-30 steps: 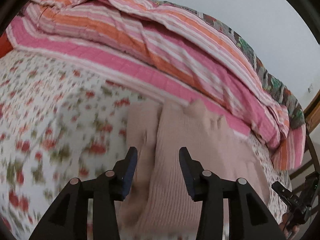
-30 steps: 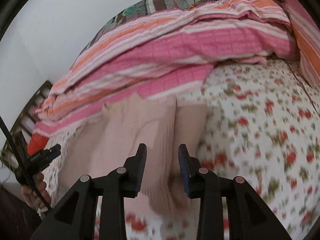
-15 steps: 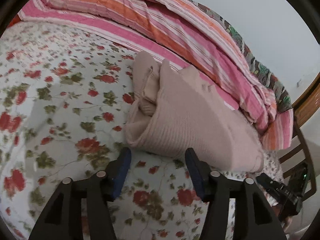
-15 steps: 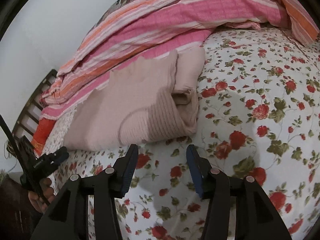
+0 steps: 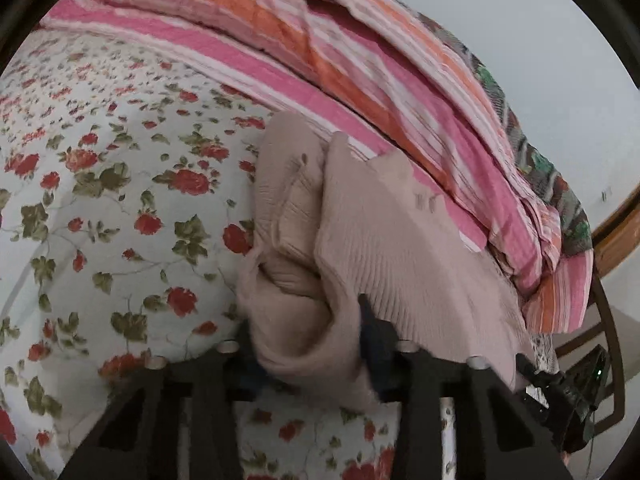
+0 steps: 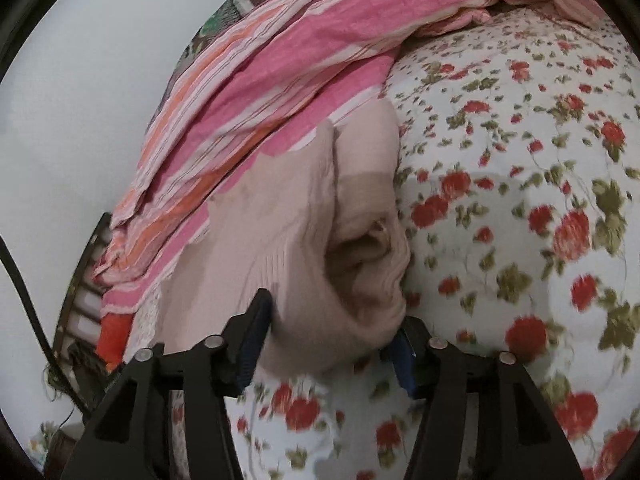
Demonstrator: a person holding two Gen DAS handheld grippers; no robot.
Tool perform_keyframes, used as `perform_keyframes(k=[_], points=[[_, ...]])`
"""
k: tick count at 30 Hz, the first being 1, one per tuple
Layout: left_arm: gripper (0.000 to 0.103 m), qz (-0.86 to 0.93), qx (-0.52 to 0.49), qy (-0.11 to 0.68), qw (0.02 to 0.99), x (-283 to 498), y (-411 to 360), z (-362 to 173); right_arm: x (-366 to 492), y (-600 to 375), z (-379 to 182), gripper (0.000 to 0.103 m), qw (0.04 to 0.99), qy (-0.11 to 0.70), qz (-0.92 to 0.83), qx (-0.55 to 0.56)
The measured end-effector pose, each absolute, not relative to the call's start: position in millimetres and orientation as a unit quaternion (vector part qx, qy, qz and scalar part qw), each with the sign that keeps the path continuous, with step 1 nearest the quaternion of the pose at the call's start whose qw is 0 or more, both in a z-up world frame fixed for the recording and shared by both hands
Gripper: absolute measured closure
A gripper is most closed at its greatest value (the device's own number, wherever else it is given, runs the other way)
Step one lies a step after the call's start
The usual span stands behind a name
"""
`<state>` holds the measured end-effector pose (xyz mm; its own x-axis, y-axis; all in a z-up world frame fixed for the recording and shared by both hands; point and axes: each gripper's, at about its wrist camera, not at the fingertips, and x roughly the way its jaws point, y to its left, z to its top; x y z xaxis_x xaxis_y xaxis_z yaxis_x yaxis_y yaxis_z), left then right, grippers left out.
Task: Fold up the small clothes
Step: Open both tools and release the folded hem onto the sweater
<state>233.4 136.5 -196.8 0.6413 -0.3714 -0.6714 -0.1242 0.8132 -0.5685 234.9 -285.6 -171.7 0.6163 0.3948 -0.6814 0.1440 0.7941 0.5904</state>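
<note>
A folded beige ribbed knit garment lies on the floral bedsheet. My left gripper stands open with the garment's near rolled end between its fingers. In the right wrist view the same garment fills the gap of my right gripper, whose jaws stand wide around the thick folded end. Whether the pads press the cloth is unclear in both views.
A pink and orange striped quilt is heaped behind the garment, also in the right wrist view. A wooden bed frame and a white wall lie beyond. The other gripper shows at the far right.
Both grippers have moved forward from just short of the garment until its folded ends sit between their open fingers. The garment has bunched up slightly at the near ends.
</note>
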Motion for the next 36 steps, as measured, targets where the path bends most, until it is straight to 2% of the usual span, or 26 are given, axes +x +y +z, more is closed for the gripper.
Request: perform_keyframes(k=[1,7,15,25,27,30,31,32,36], points=[[0.087,-0.079,-0.309,0.418,0.851,234.6,138.0,-198.0,238.9,-284.3,-173.0,0.091,0.841,0.437,0.074,0.310],[0.093,-0.094,-0.280,0.392,0.871,219.7,133.0,-182.0,233.9,-288.0,-164.0,0.094,0.845,0.429,0.075,0.310],[0.093,-0.098,-0.283,0.397,0.868,186.6,136.2,-175.4,194.1,-294.8,-148.4,0.094,0.845,0.422,0.090,0.314],[0.093,-0.104,-0.276,0.398,0.869,108.6,137.2,-171.9,116.5,-293.3,-141.8,0.094,0.855,0.433,0.094,0.268],[0.091,-0.103,-0.271,0.399,0.870,96.3,136.9,-172.6,106.3,-291.9,-138.6,0.093,0.859,0.436,0.095,0.250],[0.080,-0.086,-0.253,0.406,0.874,87.8,137.8,-174.1,95.8,-291.7,-131.9,0.078,0.869,0.442,0.084,0.207],[0.073,-0.081,-0.246,0.407,0.876,85.6,138.6,-174.1,91.9,-292.9,-128.2,0.076,0.875,0.436,0.080,0.194],[0.070,-0.078,-0.242,0.408,0.877,84.4,140.6,-173.5,87.0,-294.4,-124.3,0.076,0.882,0.427,0.074,0.183],[0.067,-0.088,-0.248,0.402,0.877,83.3,148.1,-168.2,75.9,-294.5,-104.2,0.074,0.907,0.394,0.052,0.141]])
